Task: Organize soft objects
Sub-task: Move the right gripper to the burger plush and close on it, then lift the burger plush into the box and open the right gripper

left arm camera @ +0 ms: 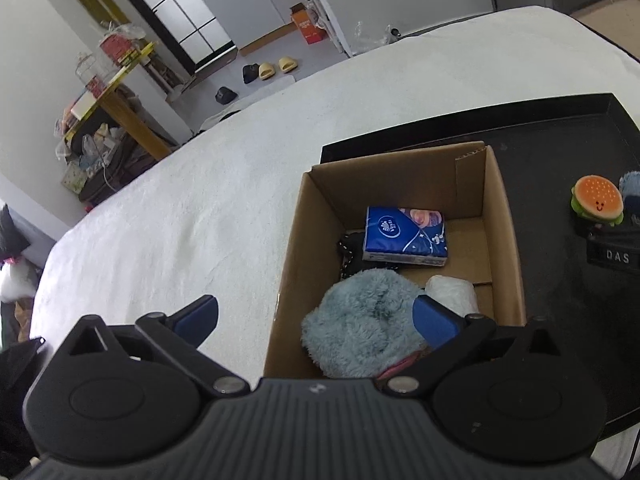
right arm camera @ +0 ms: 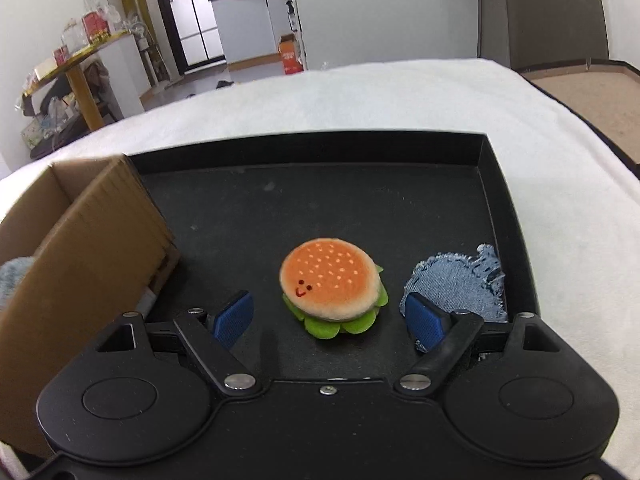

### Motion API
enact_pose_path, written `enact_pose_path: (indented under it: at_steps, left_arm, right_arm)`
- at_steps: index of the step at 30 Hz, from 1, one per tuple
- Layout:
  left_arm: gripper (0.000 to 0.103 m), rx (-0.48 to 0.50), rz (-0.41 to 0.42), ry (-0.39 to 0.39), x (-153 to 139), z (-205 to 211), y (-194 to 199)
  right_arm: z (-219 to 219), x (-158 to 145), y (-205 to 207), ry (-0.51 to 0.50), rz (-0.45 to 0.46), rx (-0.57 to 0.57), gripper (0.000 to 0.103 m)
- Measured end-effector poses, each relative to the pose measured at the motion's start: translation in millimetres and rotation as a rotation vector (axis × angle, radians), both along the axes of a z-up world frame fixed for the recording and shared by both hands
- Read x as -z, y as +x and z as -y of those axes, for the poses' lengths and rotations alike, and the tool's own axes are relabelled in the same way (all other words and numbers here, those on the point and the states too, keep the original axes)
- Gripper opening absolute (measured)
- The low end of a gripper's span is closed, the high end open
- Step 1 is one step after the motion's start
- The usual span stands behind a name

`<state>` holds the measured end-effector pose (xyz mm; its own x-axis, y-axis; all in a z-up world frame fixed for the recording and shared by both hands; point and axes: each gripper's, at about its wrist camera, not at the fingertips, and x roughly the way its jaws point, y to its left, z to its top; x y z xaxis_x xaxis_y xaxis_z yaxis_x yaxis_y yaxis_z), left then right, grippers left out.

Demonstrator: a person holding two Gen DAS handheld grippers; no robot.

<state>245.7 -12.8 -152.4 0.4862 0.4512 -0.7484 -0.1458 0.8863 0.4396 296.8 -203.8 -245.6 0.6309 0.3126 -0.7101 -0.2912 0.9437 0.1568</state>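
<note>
Left view only: your cardboard box (left arm camera: 496, 216) holds a blue tissue pack (left arm camera: 404, 236) and fluffy blue plush (left arm camera: 360, 320).
Right view only: denim patch (right arm camera: 460, 280) beside the burger plush (right arm camera: 332, 284).
Writing: "DAS" on a black label (left arm camera: 616, 257).
Left gripper (left arm camera: 316, 320): jaws wide apart, holding nothing.
Right gripper (right arm camera: 332, 320): jaws apart, either side of the burger, not touching.

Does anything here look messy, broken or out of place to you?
Nothing looks broken or spilled. The frayed blue denim patch has ragged edges, and with the plush hamburger toy it lies loose on the black tray, outside the brown cardboard box holding the fluffy blue cloth and blue tissue pack.
</note>
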Motion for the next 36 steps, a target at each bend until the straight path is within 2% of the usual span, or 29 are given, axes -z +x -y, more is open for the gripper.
enact_pose_path:
  at_steps: [2,4,6,9,12,23,36]
  left_arm:
    - [0.103,0.007,0.029,0.000,-2,3,-1]
    - [0.103,0.011,0.046,-0.022,-3,4,-2]
    - [0.103,0.015,0.053,-0.031,-5,5,-2]
    - [0.103,0.028,0.048,-0.011,-5,9,-4]
    - [0.103,0.013,0.043,-0.031,-7,7,-7]
    - [0.103,-0.032,0.066,-0.075,-20,-5,-27]
    - [0.103,-0.055,0.101,-0.094,-34,-25,-44]
  right_arm:
    - [-1,2,3,-0.020,0.006,0.004,0.080]
    - [-2,2,2,-0.011,0.003,-0.001,0.067]
    - [-2,1,-1,-0.025,0.009,-0.013,0.048]
    - [2,-2,-5,-0.018,-0.001,-0.019,0.045]
    - [6,-6,-8,-0.005,-0.018,-0.007,0.044]
    - [8,-30,-30,-0.007,0.020,-0.008,0.043]
    - [15,-65,-48,-0.034,0.051,0.021,0.043]
